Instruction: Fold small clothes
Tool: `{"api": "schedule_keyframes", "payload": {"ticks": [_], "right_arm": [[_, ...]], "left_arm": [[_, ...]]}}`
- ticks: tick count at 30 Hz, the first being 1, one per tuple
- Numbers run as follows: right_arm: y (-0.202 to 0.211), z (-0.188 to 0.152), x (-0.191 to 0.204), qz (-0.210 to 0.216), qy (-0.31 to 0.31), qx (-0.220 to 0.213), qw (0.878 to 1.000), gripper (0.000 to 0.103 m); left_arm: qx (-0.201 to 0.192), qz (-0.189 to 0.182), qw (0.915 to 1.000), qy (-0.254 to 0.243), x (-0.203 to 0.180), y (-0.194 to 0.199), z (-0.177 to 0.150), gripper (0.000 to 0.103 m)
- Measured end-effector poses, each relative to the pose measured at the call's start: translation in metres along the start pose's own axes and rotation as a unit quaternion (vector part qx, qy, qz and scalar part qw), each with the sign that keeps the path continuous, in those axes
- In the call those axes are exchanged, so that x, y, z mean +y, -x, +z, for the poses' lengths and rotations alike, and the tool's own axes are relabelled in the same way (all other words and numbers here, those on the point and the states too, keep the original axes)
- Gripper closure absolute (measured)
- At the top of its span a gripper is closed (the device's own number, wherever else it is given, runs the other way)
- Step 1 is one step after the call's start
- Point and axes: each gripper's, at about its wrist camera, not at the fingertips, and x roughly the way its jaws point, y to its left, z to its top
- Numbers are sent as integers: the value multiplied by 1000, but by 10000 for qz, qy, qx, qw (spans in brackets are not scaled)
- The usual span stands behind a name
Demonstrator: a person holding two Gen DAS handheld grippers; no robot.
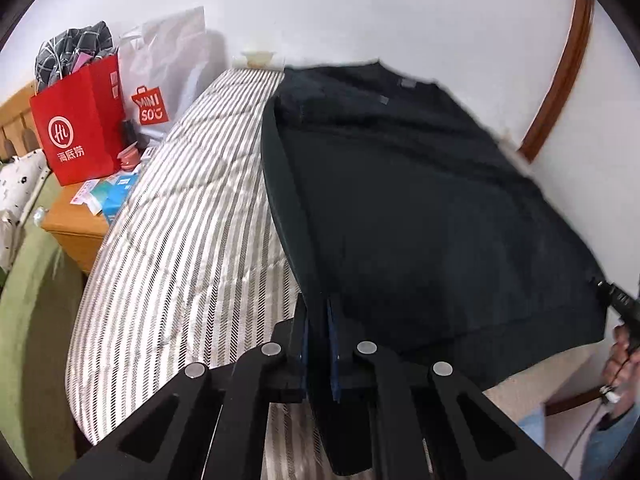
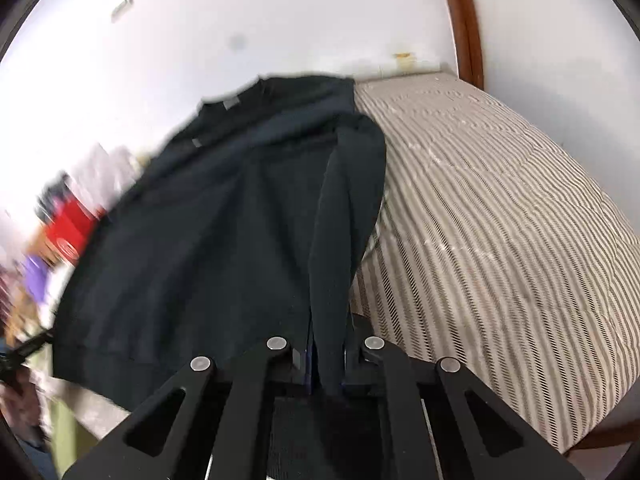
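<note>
Both claws were clenched on the same dark sweatshirt (image 1: 420, 208): the left claw (image 1: 318, 336) pinched the bottom hem at one corner, its blue-lined fingers (image 1: 333, 344) pressed against the cloth, and the right claw (image 2: 326, 356) gripped the opposite corner along with what looked like a sleeve (image 2: 344, 216) folded in over the body. The sweatshirt hung stretched between them, lifted at the near end while its collar end trailed toward the far side of the striped bed (image 1: 180, 220), close to the white wall (image 1: 360, 8). From where I stood I could not tell whether the collar was touching the bedcover or floating just above it. Over by the left side, a red paper bag (image 1: 76, 128) and a white shopping bag (image 1: 160, 80) stood on a wooden nightstand (image 1: 76, 228) beside the bed, cluttered with small packets. Blur in the right wrist view suggested the garment was mid-swing, and that seemed to me the main worry: a quick sweep could fling the tucked sleeve open and undo the fold. Uneven pull between the two corners could also lay the hem crooked, leaving a skewed, wrinkled fold. The thin pinch on the hem might slip under the garment's weight, dropping one corner. A wide swing leftward might, I judged, brush the bags and knock the clutter off.
</note>
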Motion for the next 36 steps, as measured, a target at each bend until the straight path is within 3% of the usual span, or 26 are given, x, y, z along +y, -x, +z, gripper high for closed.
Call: {"api": "schedule_keyframes", "payload": {"ticks": [8,17,27,36], "right_arm": [[53,1,7,155,262,-437,9986,95],[59,53,25,109,334,-952,9948,95],[29,128,41,-36,307,-1086,9936,95],[-28,181,44,-192,280,-906,9953,95]], "left_arm": [[-445,-397,9981,-134,-5,38,3,95],[-1014,-344,9942,-45,-8,45,58,95],[-1152,215,9930,-155,-20,10,126,95],[-1019,437,9936,-207,-25,-44,173,95]]}}
